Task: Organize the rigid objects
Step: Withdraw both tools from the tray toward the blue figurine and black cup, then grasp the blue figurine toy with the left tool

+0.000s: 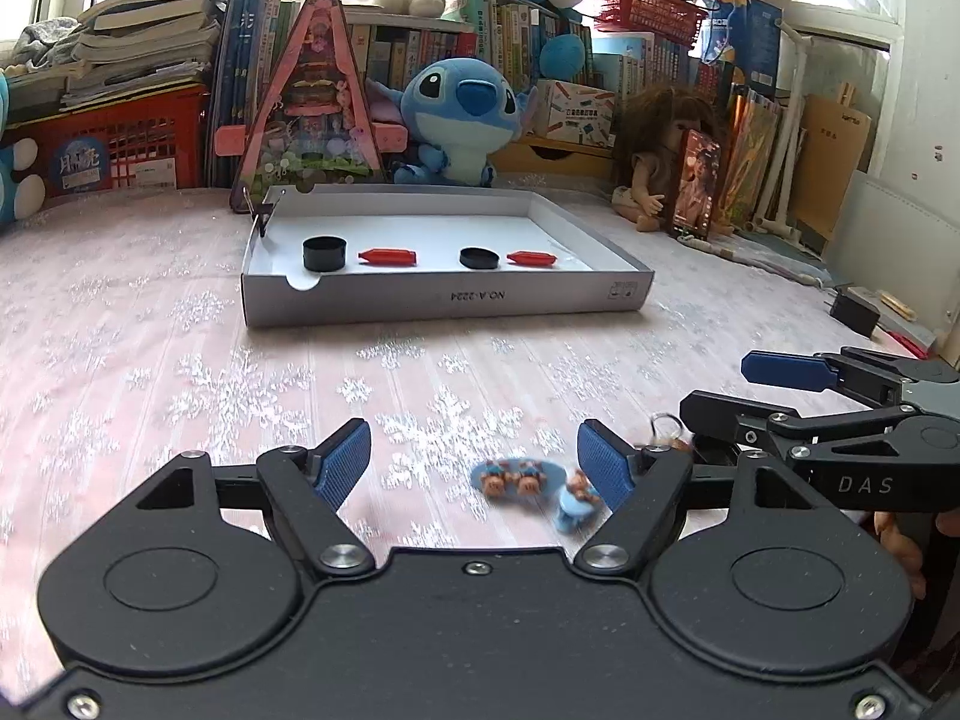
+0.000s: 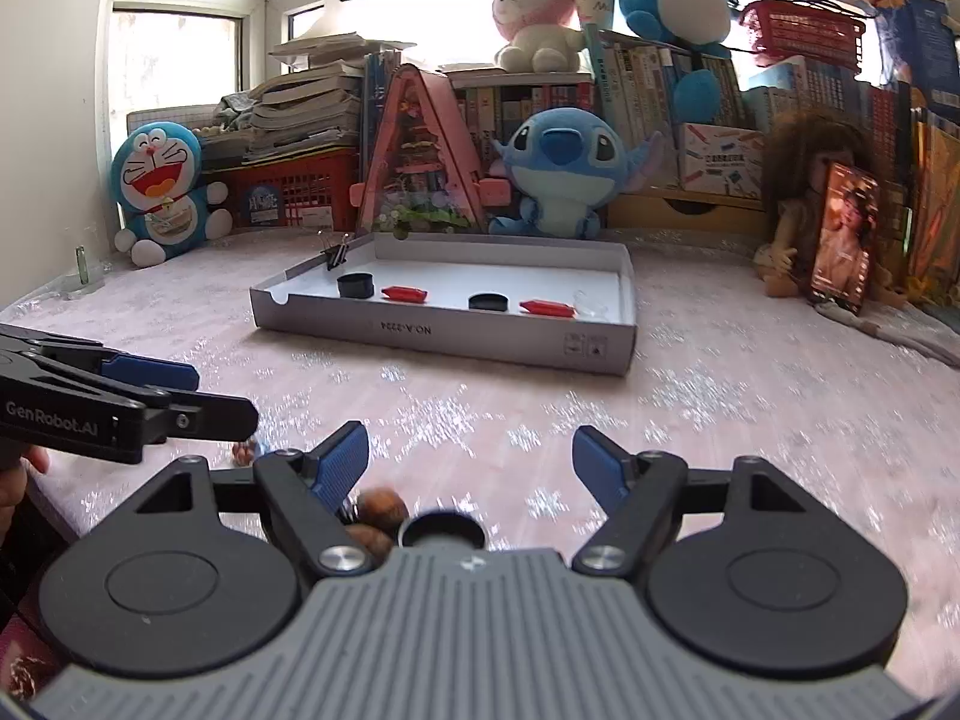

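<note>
The left wrist view shows the left gripper (image 1: 474, 462) held low over the counter (image 1: 180, 360), which is covered with a pink cloth with silver snowflakes. Its blue fingers (image 1: 345, 462) are spread wide and nothing is held between them. Two small blue clips with little bears (image 1: 517, 477) are seen on the cloth, just inside the right-hand finger; they are blurred. The right gripper (image 1: 780, 387) is seen at the right edge, with its fingers apart too.

Farther back, a flat white box lid (image 1: 447, 300) is laid on the counter. Four things are lined up in a row inside it: a black round cap (image 1: 324, 254), a red piece (image 1: 387, 256), a lower black round cap (image 1: 479, 258), and another red piece (image 1: 531, 258). A black binder clip (image 1: 262, 217) is fixed on the lid's back left corner.

In the right wrist view, the right gripper (image 2: 470, 465) is shown with its fingers wide open and empty. A black round cap (image 2: 443, 531) and some brown blurry things (image 2: 381, 507) are seen on the cloth close to its body. Behind the lid, a blue plush toy (image 2: 561, 171), books and a doll (image 2: 804, 204) are placed.
</note>
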`<state>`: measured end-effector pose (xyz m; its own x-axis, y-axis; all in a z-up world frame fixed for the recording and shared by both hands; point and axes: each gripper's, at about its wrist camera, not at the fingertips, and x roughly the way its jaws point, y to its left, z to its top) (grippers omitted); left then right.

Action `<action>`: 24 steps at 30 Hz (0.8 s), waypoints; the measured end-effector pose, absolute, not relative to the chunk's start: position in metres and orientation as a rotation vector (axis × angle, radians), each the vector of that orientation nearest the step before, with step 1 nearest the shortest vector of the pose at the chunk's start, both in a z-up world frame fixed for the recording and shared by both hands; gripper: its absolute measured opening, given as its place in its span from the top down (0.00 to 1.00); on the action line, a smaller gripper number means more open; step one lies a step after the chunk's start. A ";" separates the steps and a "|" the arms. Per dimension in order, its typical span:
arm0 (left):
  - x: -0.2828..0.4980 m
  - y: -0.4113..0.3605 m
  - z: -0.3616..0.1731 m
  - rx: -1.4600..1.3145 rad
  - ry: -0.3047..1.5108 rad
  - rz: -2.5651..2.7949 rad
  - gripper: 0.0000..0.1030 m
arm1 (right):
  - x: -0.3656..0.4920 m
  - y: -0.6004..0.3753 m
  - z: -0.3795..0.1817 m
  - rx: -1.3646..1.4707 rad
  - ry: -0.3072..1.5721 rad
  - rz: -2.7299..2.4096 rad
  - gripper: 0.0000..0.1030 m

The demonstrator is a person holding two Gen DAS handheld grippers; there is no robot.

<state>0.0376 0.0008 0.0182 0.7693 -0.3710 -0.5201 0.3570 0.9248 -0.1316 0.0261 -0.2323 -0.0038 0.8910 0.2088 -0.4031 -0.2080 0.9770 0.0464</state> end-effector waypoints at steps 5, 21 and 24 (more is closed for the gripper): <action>0.021 0.000 0.015 -0.015 0.581 -0.455 0.34 | 0.014 -0.239 -0.009 0.019 0.406 0.188 0.18; 0.010 -0.029 0.005 0.021 0.585 -0.522 0.73 | -0.002 -0.234 -0.022 -0.047 0.408 0.152 0.25; 0.016 -0.031 0.005 0.024 0.581 -0.517 0.73 | -0.001 -0.234 -0.022 -0.044 0.412 0.147 0.27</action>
<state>0.0157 -0.0310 0.0047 0.7127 -0.4594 -0.5301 0.4727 0.8729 -0.1210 -0.0012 -0.2341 -0.0218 0.9057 0.1336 -0.4022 -0.1515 0.9884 -0.0127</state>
